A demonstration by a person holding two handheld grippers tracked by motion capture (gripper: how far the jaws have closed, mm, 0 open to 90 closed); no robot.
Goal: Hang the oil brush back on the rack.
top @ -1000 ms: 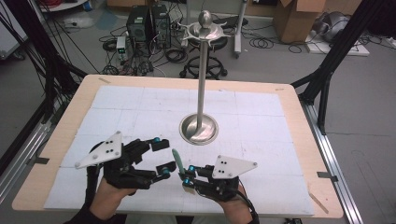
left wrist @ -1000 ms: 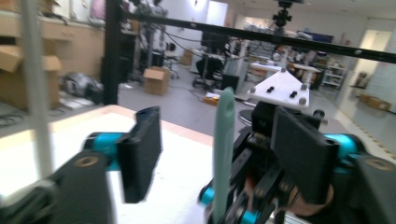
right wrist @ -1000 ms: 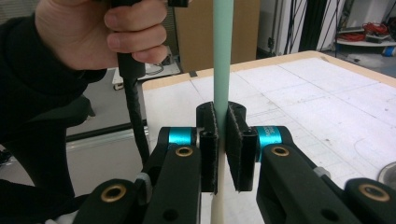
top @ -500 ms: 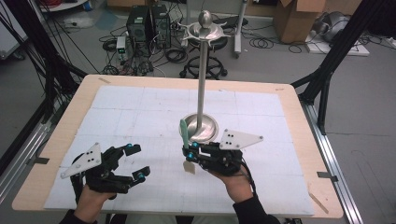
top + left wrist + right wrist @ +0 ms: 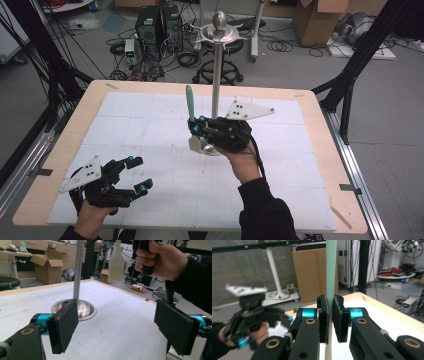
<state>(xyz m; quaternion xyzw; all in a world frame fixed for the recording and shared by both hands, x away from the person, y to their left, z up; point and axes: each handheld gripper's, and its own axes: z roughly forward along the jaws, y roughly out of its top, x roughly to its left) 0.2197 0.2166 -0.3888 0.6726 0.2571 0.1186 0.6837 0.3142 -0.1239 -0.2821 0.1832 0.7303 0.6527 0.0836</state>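
brush (image 5: 190, 107) is pinched tight in your right gripper (image 5: 196, 127), close to the metal stand (image 5: 217, 75).
it may bump the pole and slip; your left gripper (image 5: 137, 172) is wide apart, holding nothing.

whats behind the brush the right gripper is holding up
In the high view, the metal stand rises just behind the brush, which the right gripper holds upright. The gripper and the brush's pale head hide most of the stand's round base.
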